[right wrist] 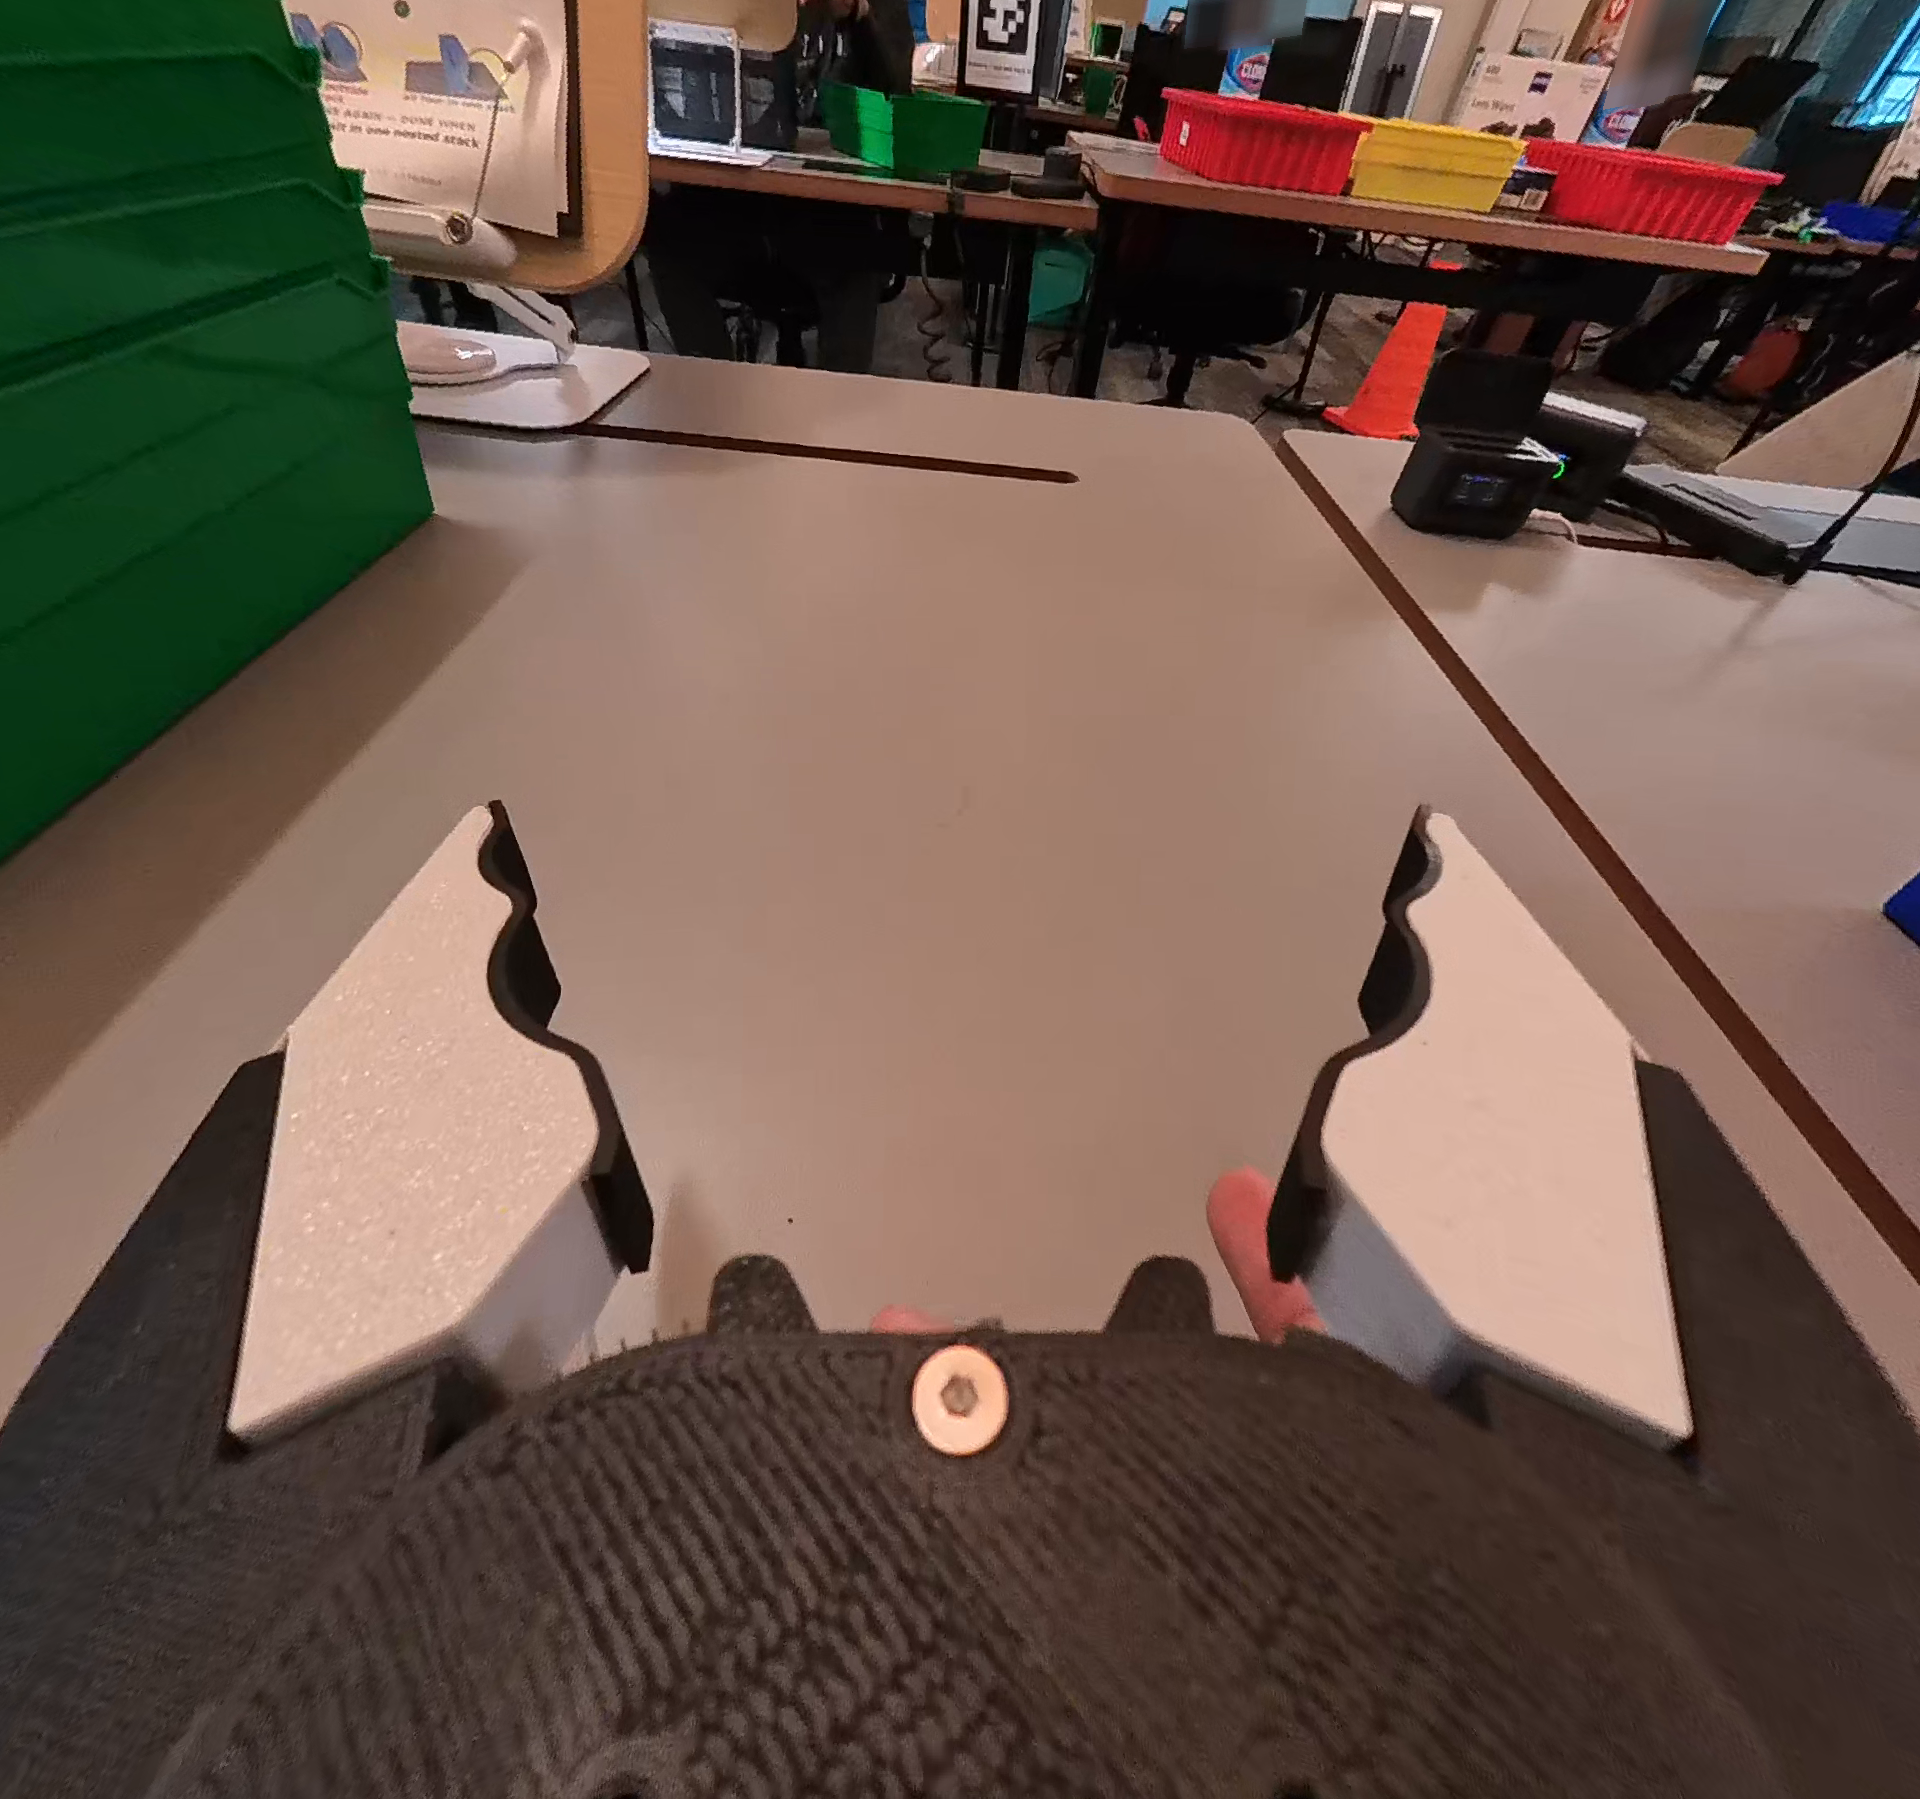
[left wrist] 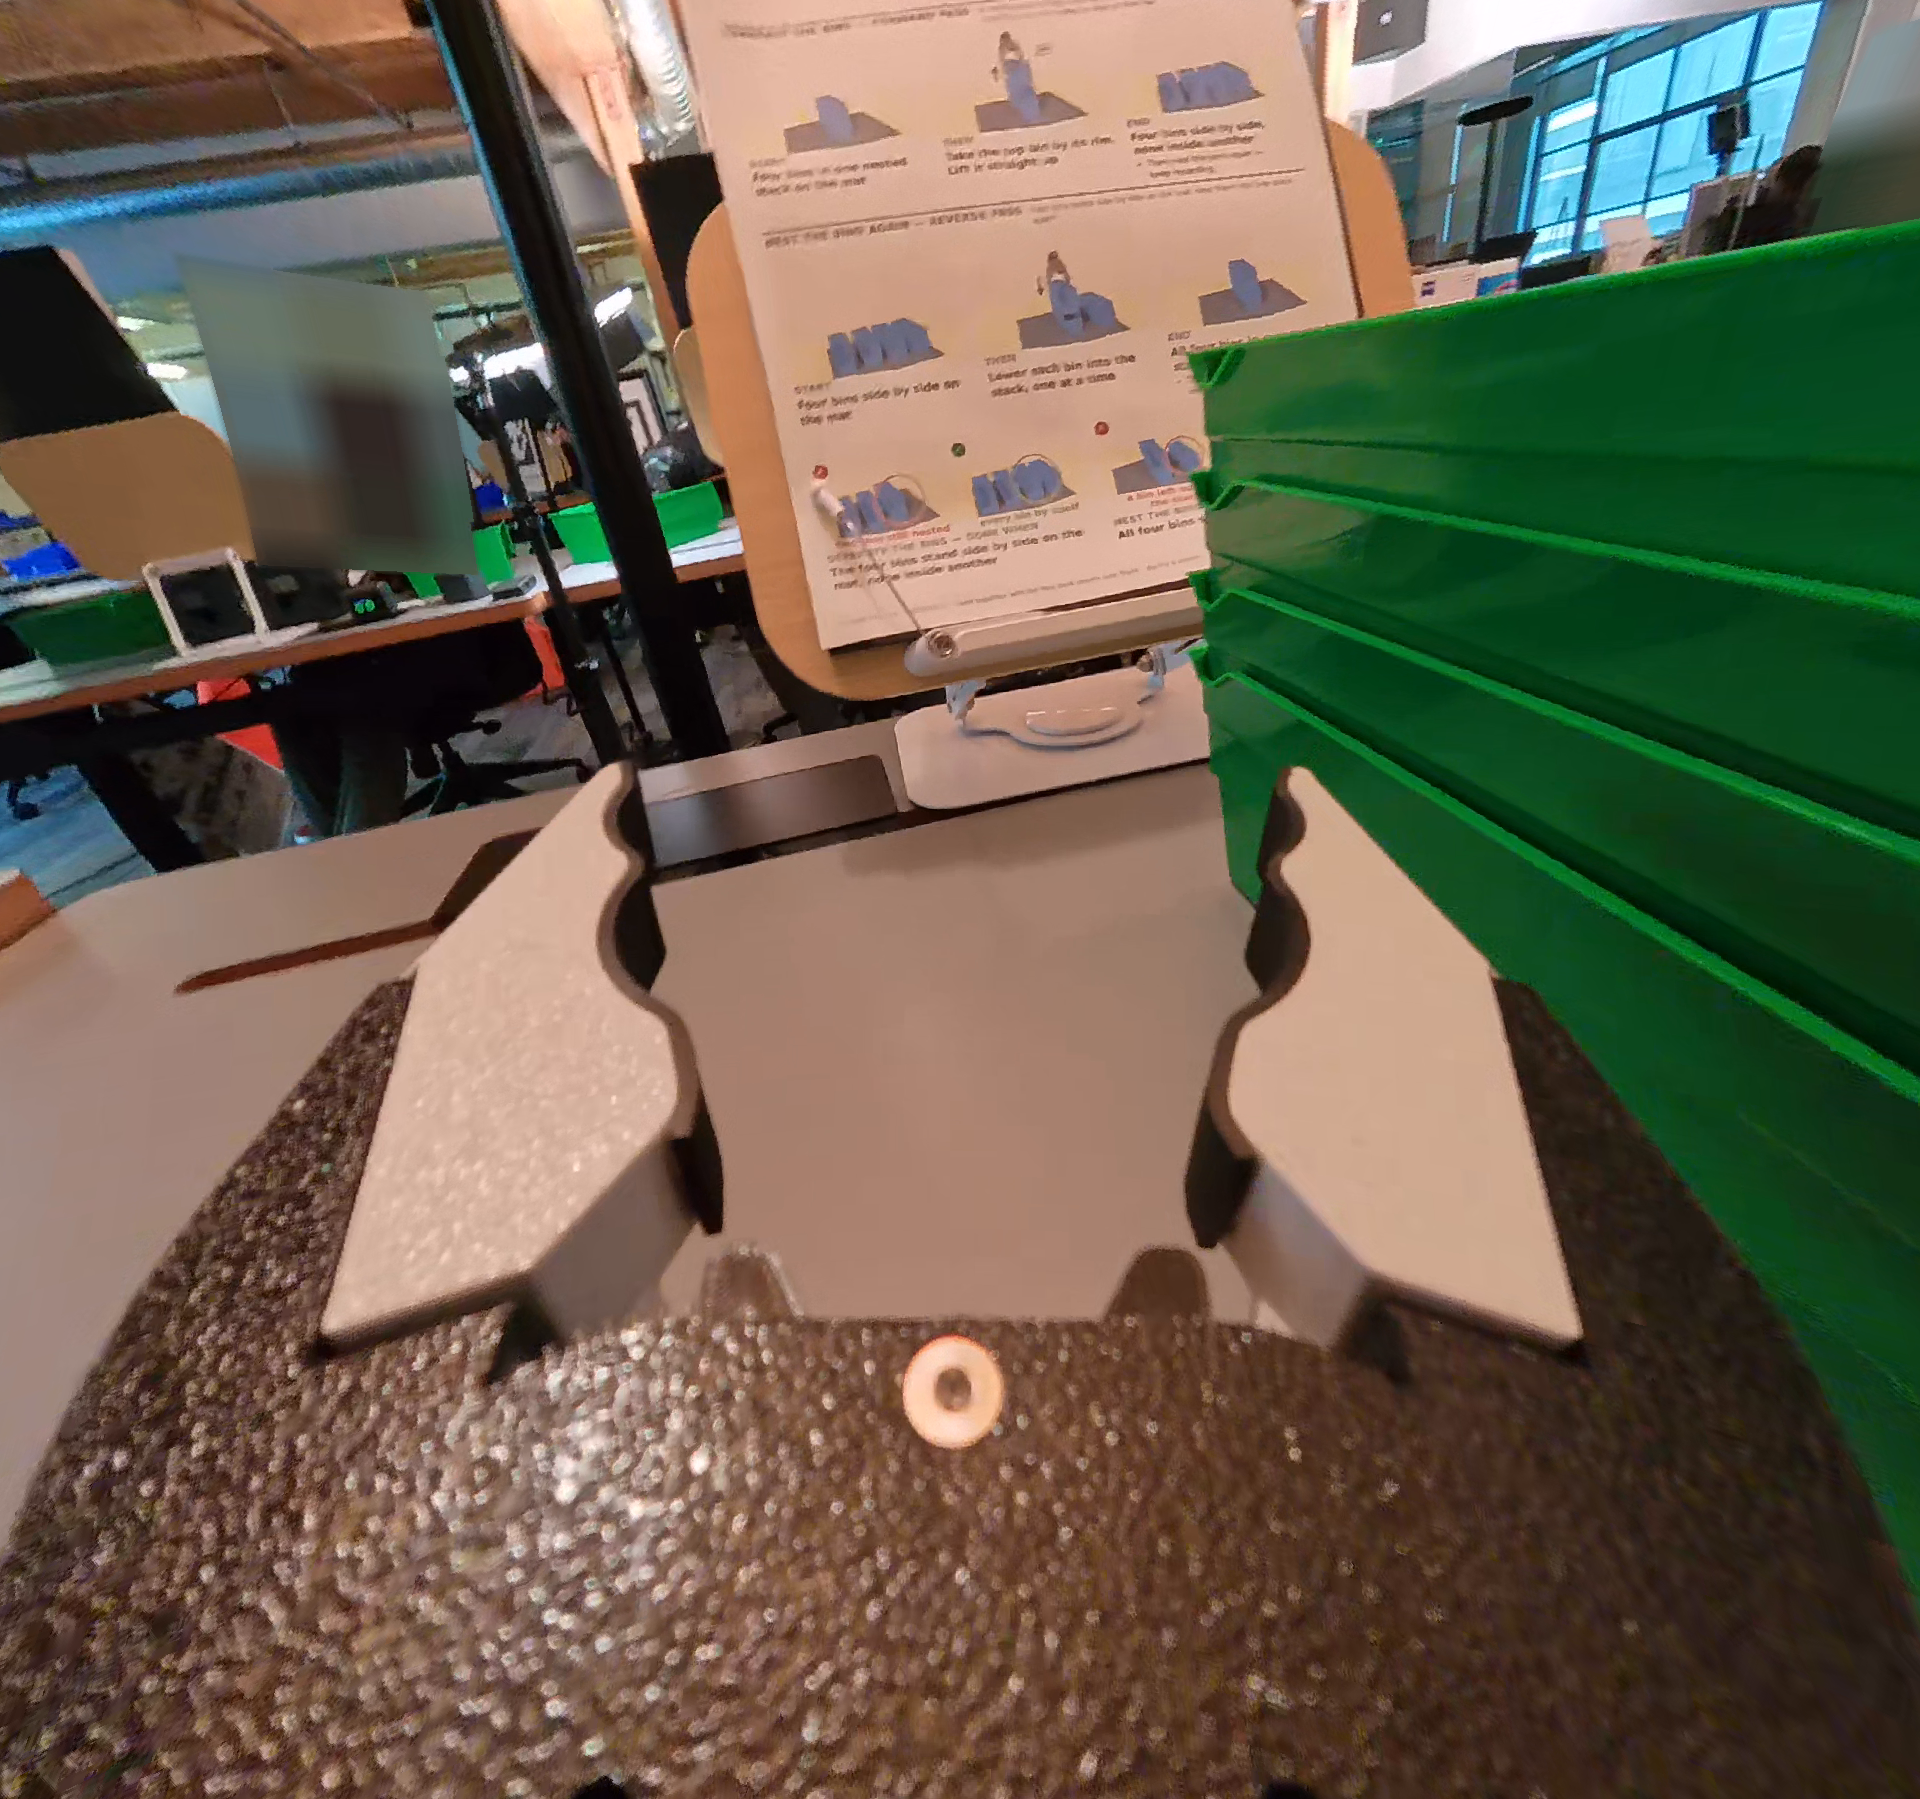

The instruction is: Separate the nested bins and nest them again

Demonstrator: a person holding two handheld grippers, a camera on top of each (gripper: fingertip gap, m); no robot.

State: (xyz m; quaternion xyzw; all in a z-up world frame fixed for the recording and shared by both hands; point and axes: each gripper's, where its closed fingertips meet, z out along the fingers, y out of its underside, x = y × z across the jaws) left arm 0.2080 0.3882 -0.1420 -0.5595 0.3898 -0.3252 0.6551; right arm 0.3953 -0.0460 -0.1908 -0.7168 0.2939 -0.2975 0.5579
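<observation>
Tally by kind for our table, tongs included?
Green bins, nested in one stack: 4
Tongs, left tongs and right tongs, both open and empty: 2
Sheet stand: 1
Total: 7

The left gripper [left wrist: 956, 814] has a black, coarse-grained, glittering printed body with a pale round washer and screw at its middle; two light grey fingers [left wrist: 540, 1053] flank that screw, their inner edges wavy and lined in black; the right gripper [right wrist: 961, 824] is alike, its black body ribbed, its screw hex-socketed, with bare fingertips [right wrist: 1247, 1250] just beside the screw
</observation>
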